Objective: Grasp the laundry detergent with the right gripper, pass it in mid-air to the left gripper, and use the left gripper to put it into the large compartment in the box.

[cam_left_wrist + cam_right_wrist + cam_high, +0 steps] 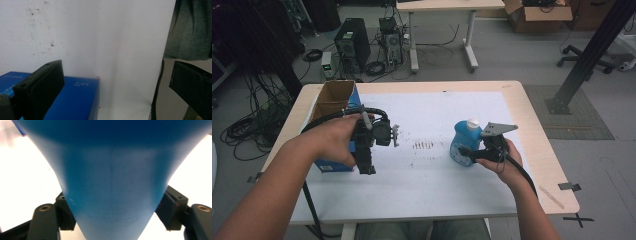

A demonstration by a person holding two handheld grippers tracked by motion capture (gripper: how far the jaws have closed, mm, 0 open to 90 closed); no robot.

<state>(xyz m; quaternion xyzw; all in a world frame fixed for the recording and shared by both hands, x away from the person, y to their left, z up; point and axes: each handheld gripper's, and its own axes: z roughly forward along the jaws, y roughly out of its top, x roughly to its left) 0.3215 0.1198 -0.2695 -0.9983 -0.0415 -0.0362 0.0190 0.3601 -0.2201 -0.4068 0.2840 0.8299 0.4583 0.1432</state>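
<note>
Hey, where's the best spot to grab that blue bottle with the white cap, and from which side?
Grip the blue bottle at its narrower waist, from its right side, level with the table. It stands upright and its body tapers there, so the jaws can span it; the right gripper already straddles that part.

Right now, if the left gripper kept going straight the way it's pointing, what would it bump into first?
Probably the white table top. The left gripper is open with nothing between its jaws, and the blue box sits just beside its path. Depth is hard to judge.
</note>
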